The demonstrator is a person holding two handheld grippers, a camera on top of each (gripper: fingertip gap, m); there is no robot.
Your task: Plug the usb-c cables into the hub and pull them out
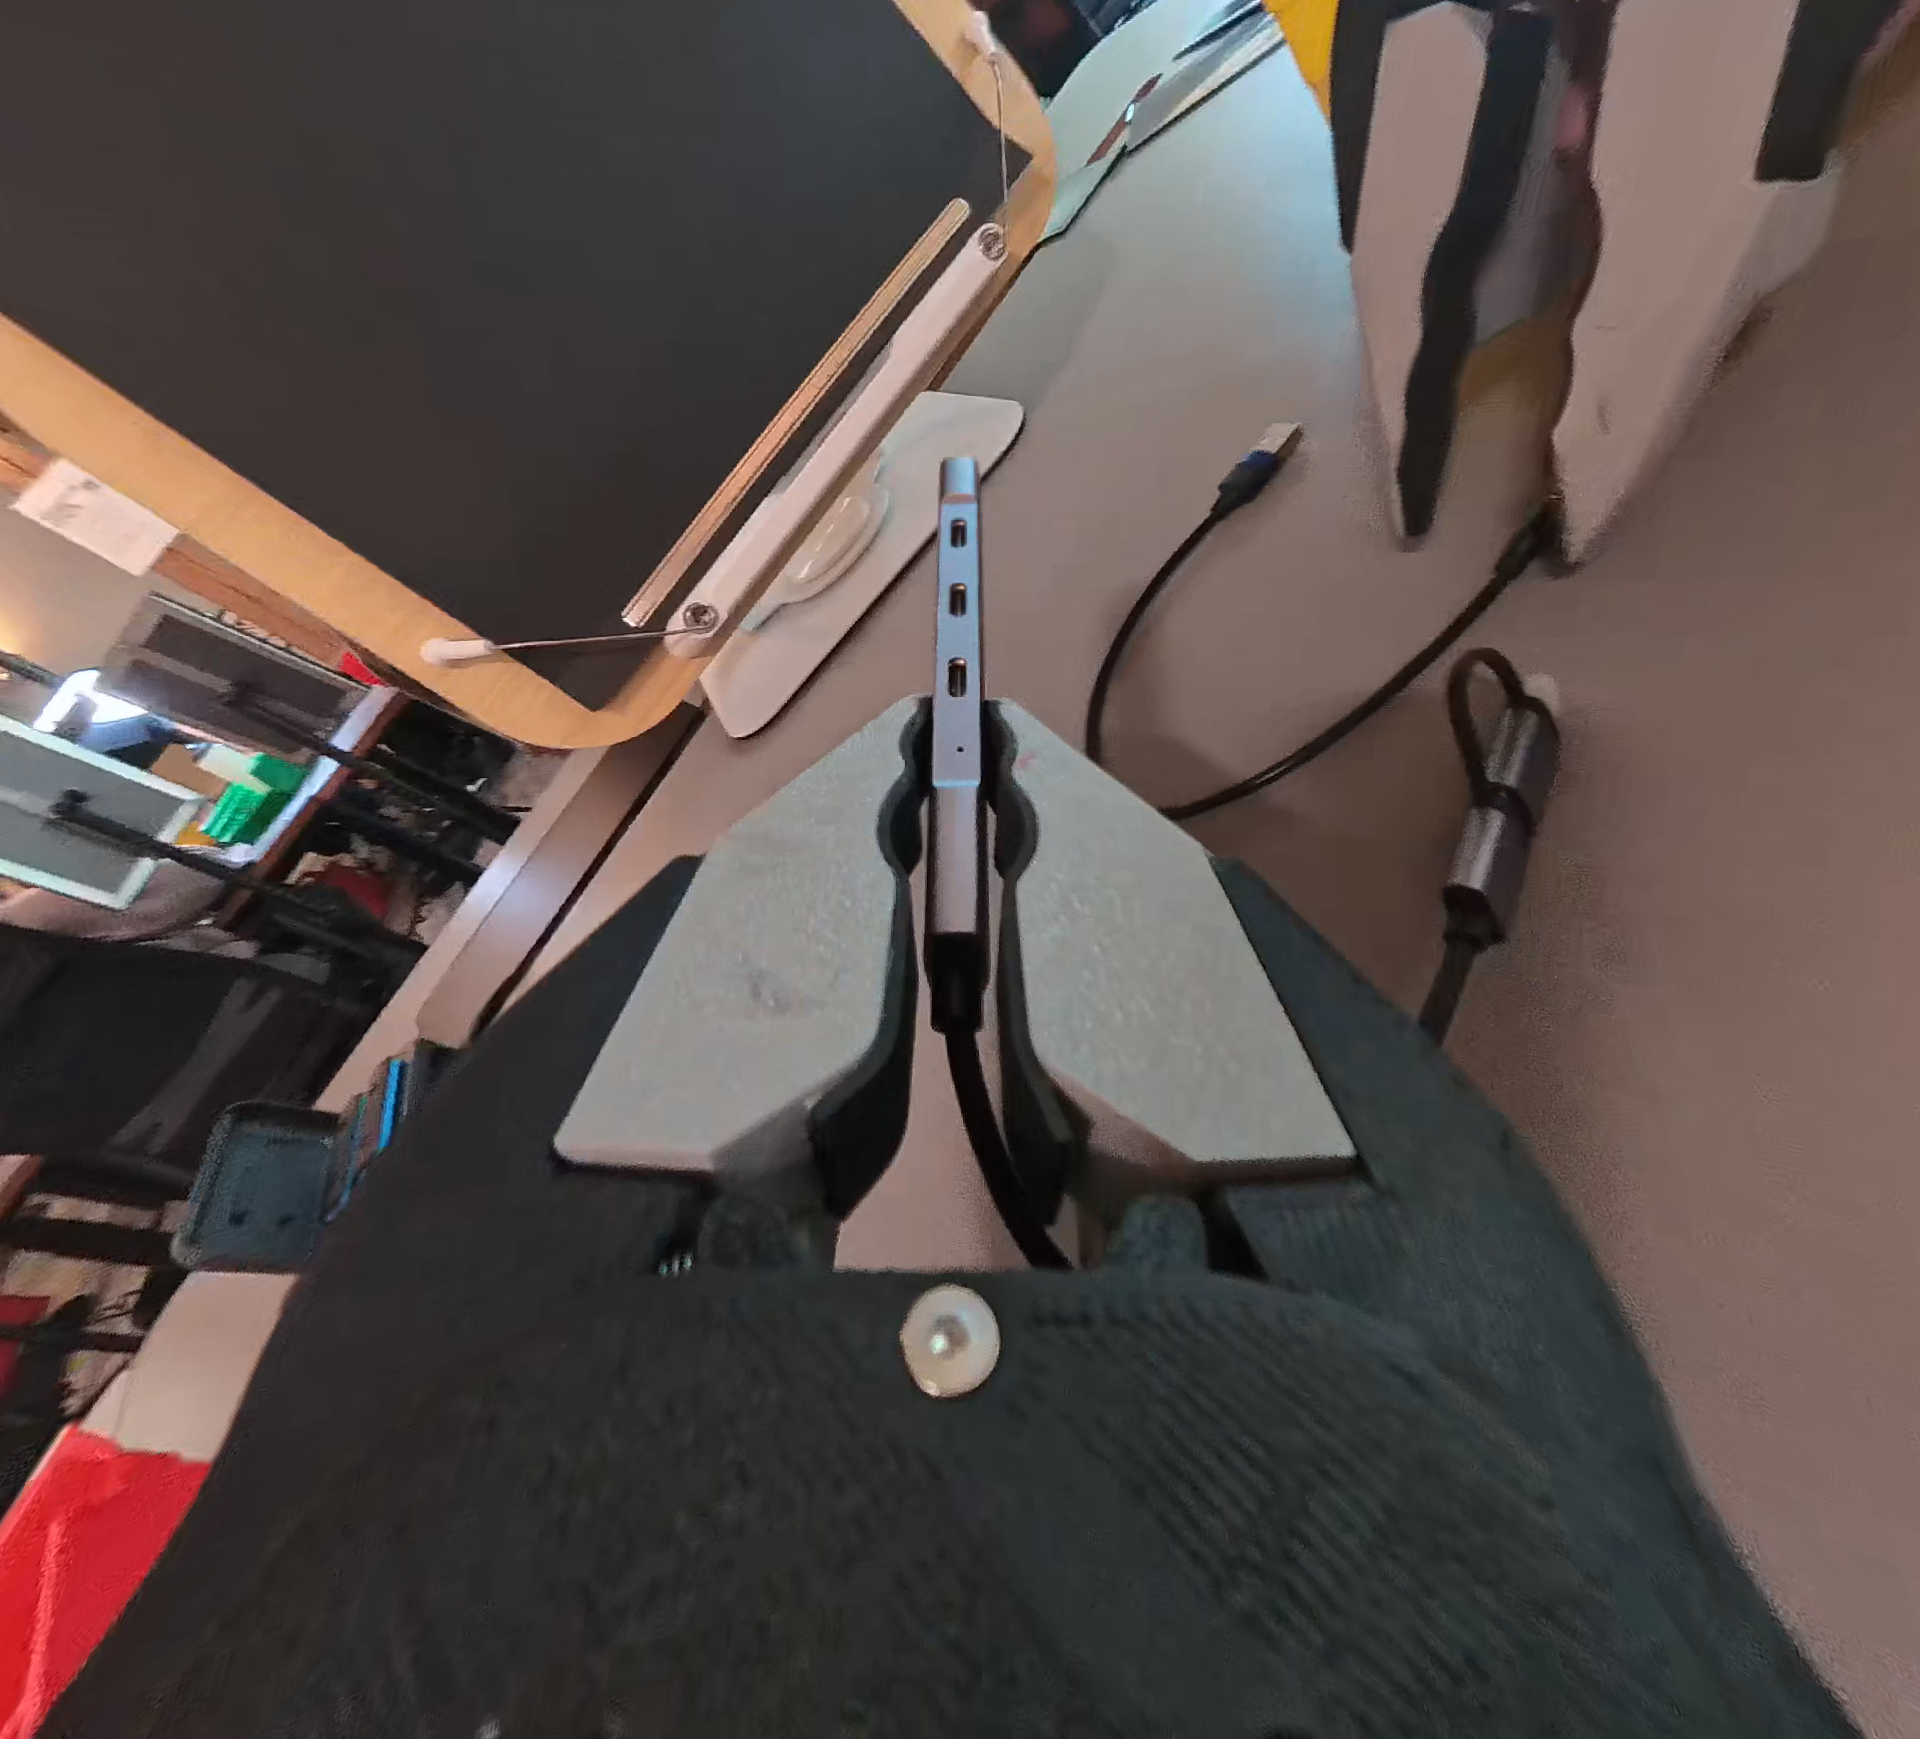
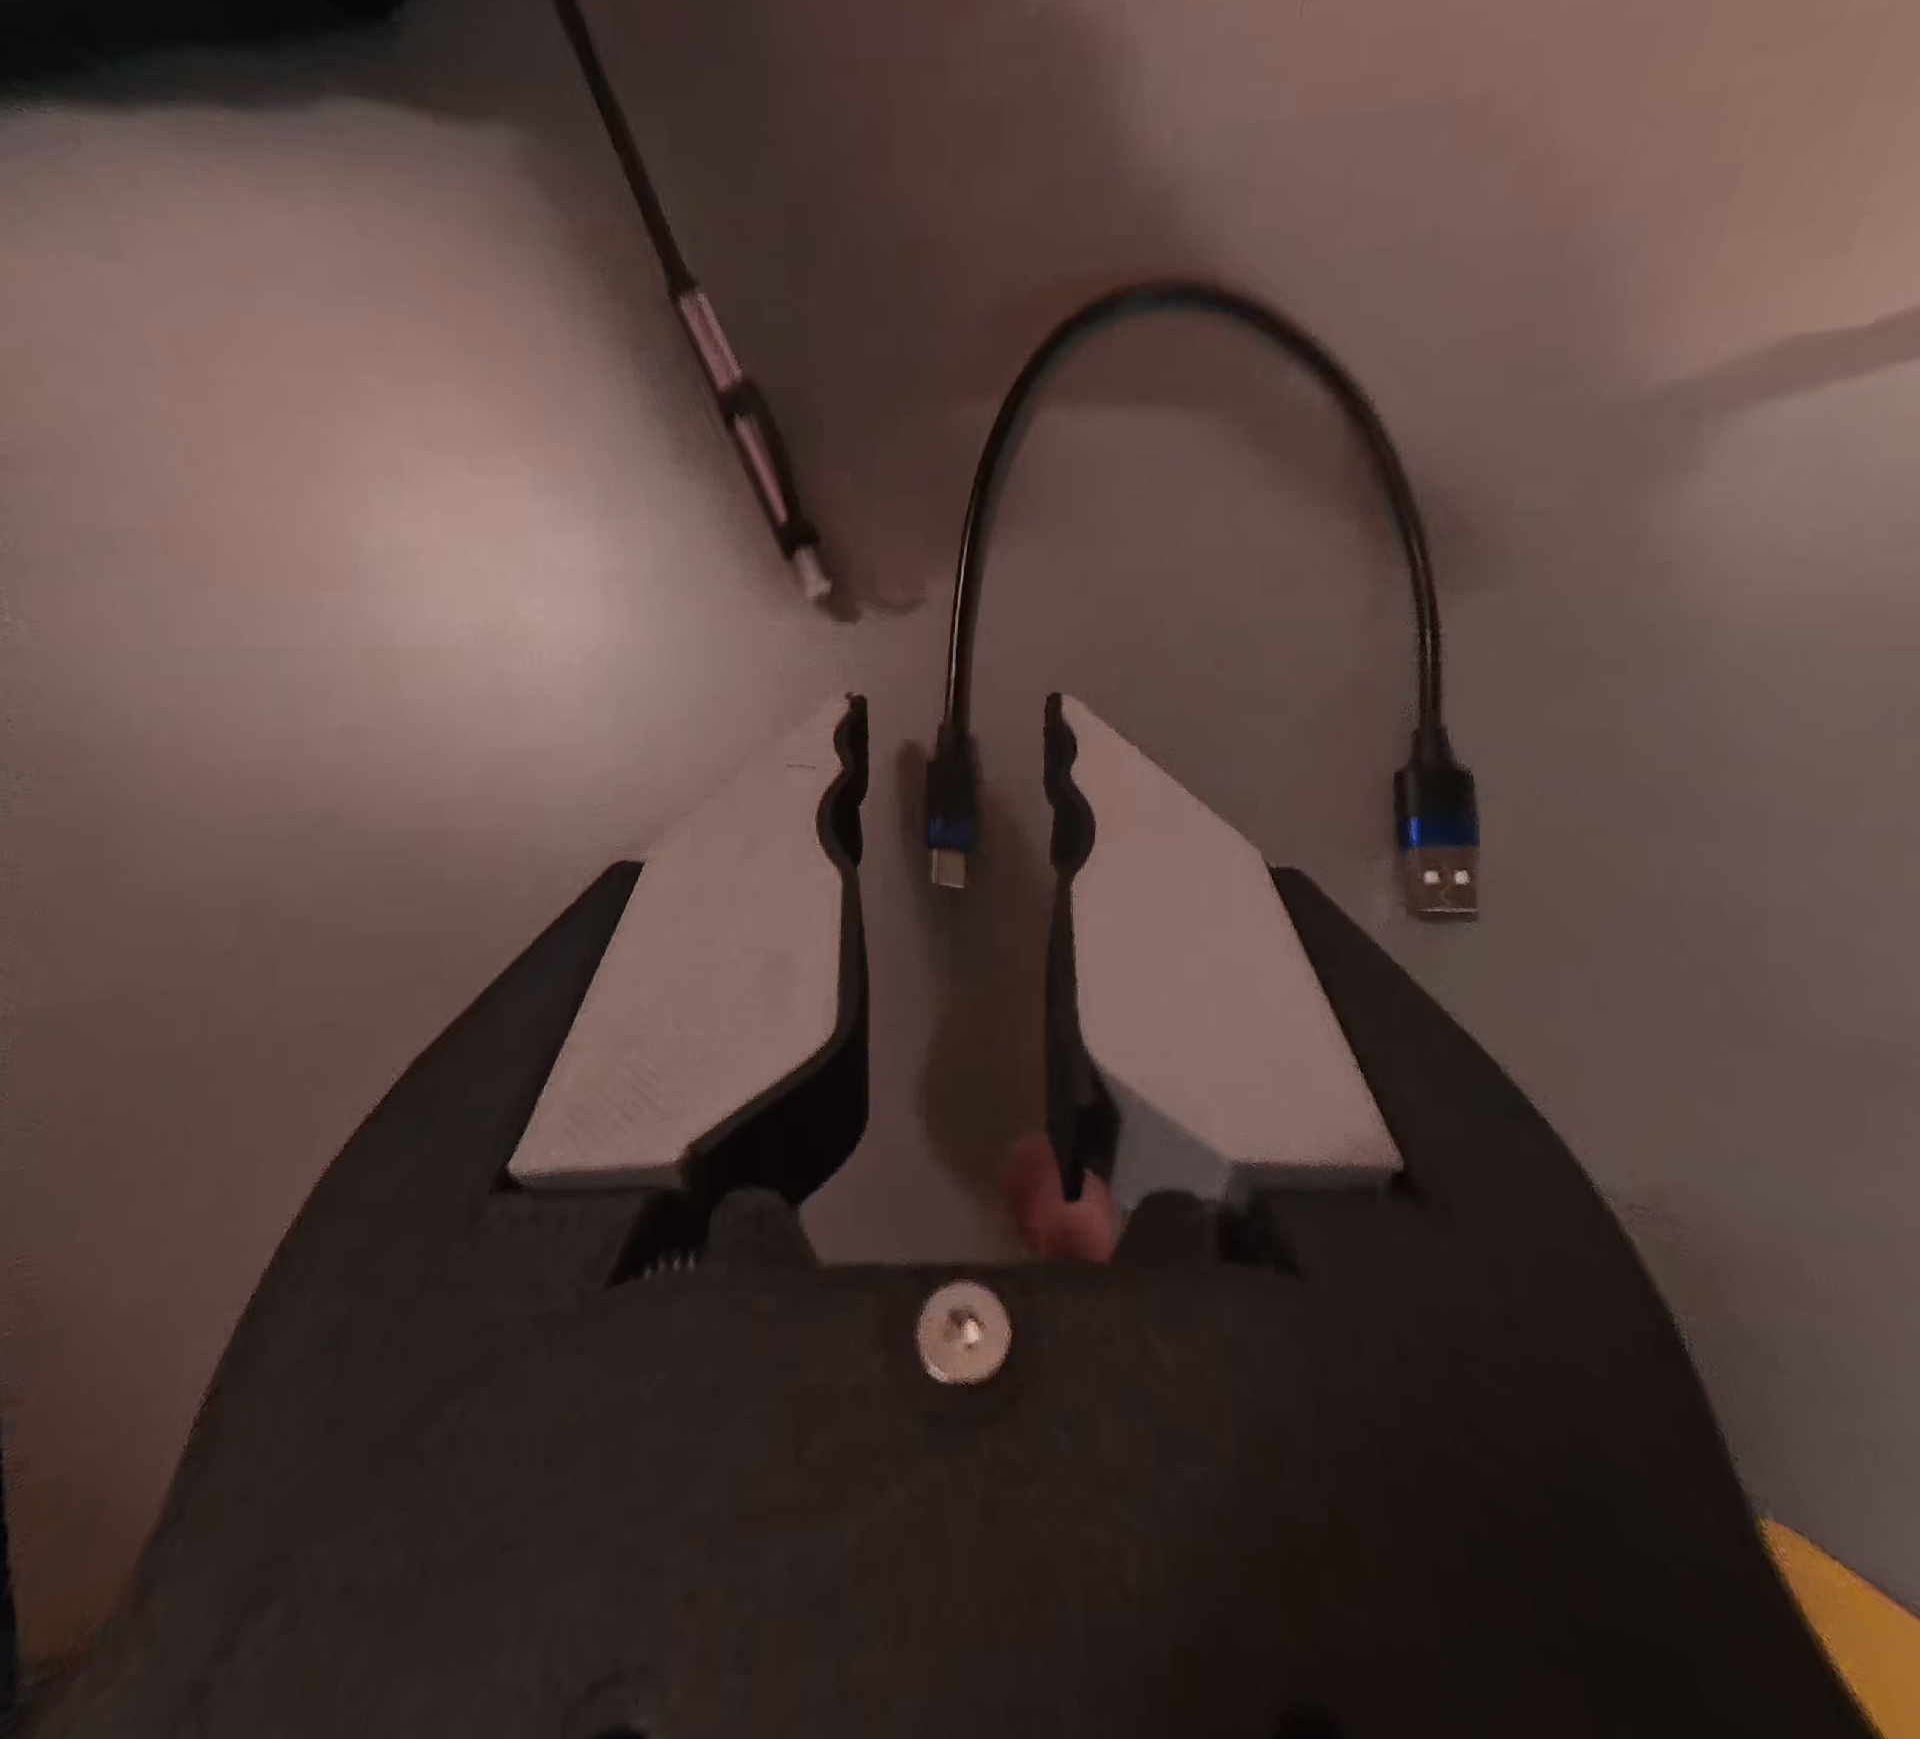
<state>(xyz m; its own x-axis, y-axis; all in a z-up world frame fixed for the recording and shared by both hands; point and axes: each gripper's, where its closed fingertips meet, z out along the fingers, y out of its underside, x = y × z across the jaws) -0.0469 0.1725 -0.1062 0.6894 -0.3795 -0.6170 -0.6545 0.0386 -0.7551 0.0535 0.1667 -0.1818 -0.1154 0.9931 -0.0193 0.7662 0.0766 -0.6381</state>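
Left gripper (image 1: 958, 733) is pinched on the hub (image 1: 957, 640), holding it edge-up off the desk (image 1: 1195, 318). The hub's long axis runs straight out along the fingers; three USB-C ports on the narrow upper edge are all empty. The hub's own lead (image 1: 997, 1159) trails back between the fingers.

Right gripper (image 2: 954, 723) is spread, fingers not touching anything. It points down at the desk (image 2: 312, 546) with the USB-C plug (image 2: 948, 822) between its fingers — plug lies flat, tip pointing back toward the gripper base, long axis roughly parallel to the fingers and slightly nearer the left finger (image 2: 844, 733).

From that plug, the black cable (image 2: 1184, 307) arcs away and loops back to the USB-A plug (image 2: 1439, 842), just beside the right finger, outside it.

A second cable with a grey adapter (image 2: 727, 401) lies up-left of the plug, clear of the fingers.

Judgement: this is the grab step, nothing plugged yet. The right gripper is the one on the plug; the left is busy with the hub. Key relation — plug sits inside the gap, in line with the fingers, so closing should catch its black shell. Risks: the tip faces the gripper, so the plug needs turning to meet the ports. Height above the desk is hard to tell from the blurred right view.
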